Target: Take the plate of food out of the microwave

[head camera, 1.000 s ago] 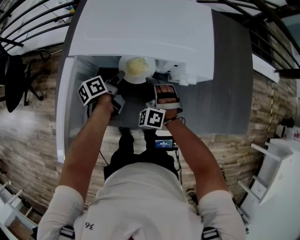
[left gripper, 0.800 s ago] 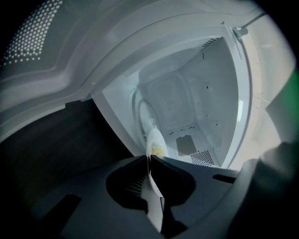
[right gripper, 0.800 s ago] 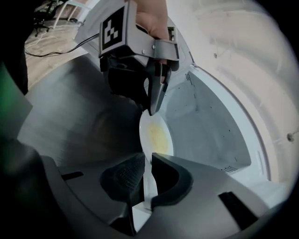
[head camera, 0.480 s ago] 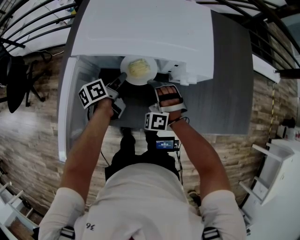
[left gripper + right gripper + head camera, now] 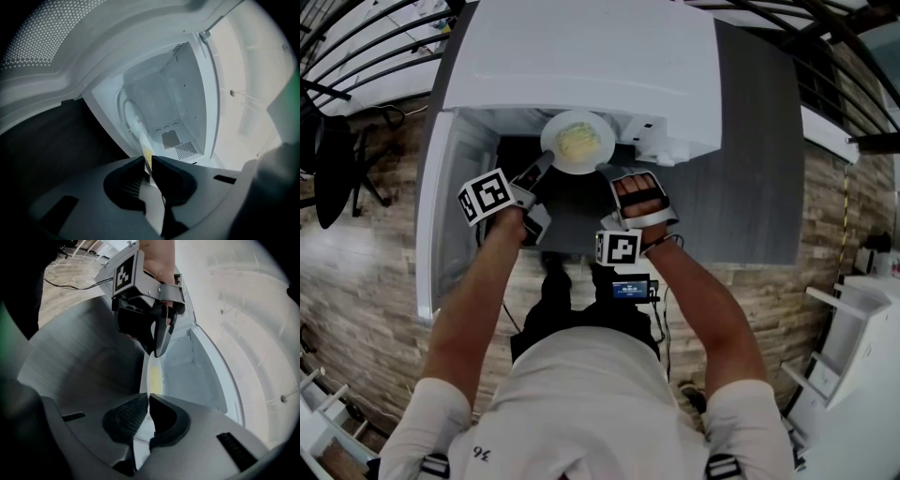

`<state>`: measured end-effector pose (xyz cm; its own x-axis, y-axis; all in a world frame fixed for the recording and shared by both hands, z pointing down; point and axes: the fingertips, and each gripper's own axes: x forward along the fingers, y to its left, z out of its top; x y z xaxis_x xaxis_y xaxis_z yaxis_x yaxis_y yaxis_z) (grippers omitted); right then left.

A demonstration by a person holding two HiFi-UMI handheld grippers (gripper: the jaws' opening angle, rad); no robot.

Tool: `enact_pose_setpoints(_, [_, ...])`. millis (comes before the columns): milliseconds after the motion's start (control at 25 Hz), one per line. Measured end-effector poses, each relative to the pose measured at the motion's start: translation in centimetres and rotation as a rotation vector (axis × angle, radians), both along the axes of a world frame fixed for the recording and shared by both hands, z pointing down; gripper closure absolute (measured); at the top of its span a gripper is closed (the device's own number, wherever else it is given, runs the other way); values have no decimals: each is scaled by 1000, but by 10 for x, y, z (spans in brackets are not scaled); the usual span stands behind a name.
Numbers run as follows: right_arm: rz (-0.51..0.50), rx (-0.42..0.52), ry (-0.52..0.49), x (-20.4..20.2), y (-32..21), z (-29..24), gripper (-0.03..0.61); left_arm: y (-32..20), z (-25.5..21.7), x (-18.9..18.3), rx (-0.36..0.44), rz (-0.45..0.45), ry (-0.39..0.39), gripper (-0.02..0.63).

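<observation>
A white plate (image 5: 577, 142) with yellow food hangs at the mouth of the white microwave (image 5: 591, 66). My left gripper (image 5: 546, 160) is shut on the plate's left rim. My right gripper (image 5: 603, 170) has just been closing and now pinches the rim on the near right. In the left gripper view the plate (image 5: 143, 140) shows edge-on between the pads of that gripper (image 5: 148, 161), with the bare cavity (image 5: 187, 93) behind. In the right gripper view the plate (image 5: 155, 376) runs from the right gripper (image 5: 148, 400) to the left gripper (image 5: 157, 351) opposite.
The microwave door (image 5: 441, 216) stands wide open at the left. The microwave rests on a grey tabletop (image 5: 759, 159) that extends to the right. White shelving (image 5: 853, 328) stands on the wooden floor at the far right.
The right gripper has closed on the plate's rim. The plate has come a little further out of the cavity, toward me, and both hands have drawn back with it.
</observation>
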<state>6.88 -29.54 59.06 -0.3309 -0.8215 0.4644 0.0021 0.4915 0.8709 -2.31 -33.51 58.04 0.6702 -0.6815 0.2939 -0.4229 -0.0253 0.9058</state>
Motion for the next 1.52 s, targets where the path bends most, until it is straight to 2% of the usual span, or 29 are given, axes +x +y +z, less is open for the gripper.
enact_pose_setpoints(120, [-5, 9, -6, 0, 3, -5, 561, 1, -7, -1, 46, 9, -9, 583])
enact_pose_setpoints(360, [-21, 46, -4, -1, 10, -19, 561, 9, -19, -2, 63, 2, 20, 583])
enact_pose_setpoints(440, [-30, 55, -7, -1, 13, -24, 561, 14, -26, 0, 65, -4, 54, 582])
enact_pose_setpoints(560, [-47, 66, -19, -1, 20, -36, 561, 18, -48, 10, 129, 8, 155, 583])
enact_pose_setpoints(640, [-60, 78, -24, -1, 25, -44, 561, 23, -57, 12, 137, 4, 179, 581])
enact_pose_setpoints(1040, [-85, 164, -15, 0, 46, -91, 561, 49, -99, 9, 145, -28, 181, 581])
enact_pose_setpoints(1240, [-99, 176, -20, 0, 59, -106, 561, 64, -116, 9, 143, -40, 189, 582])
enact_pose_setpoints(1520, [-115, 181, -35, 0, 79, -132, 561, 84, -140, 6, 138, -36, 161, 581])
